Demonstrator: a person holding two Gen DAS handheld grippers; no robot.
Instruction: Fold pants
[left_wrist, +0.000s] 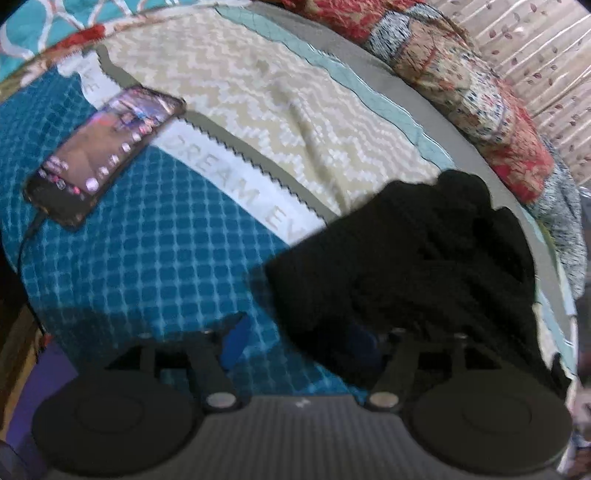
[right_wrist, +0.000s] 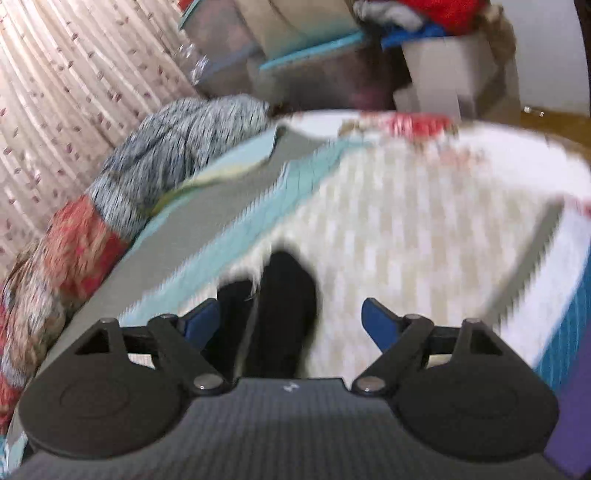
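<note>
The left gripper (left_wrist: 299, 339) hangs low over the bed with its blue fingers (left_wrist: 236, 338) spread apart, one over the blue checked part of the bedspread (left_wrist: 147, 266) and the other lost against the dark cloth, so nothing is pinched between them. Right in front of it, the black pants (left_wrist: 417, 273) lie in a rumpled heap on the bedspread, the near edge reaching in between the fingers. The right gripper (right_wrist: 291, 325) is also wide open, and a narrow tongue of the pants (right_wrist: 284, 310) runs up between its blue fingers (right_wrist: 380, 325), closer to the left one, though the blur makes it hard to say whether it touches. Further out from the left gripper, a phone (left_wrist: 103, 155) with its screen lit lies flat on the blue squares, its corner on a white band printed with letters, a dark cable trailing from its lower end. Beyond that runs a cream zigzag panel and a pale teal strip, then a bunched red and grey blanket (left_wrist: 480, 107) along the far edge. A beige curtain (right_wrist: 66, 85) with small leaves hangs behind, and stacked bins (right_wrist: 332, 59) sit past the foot of the bed.
</note>
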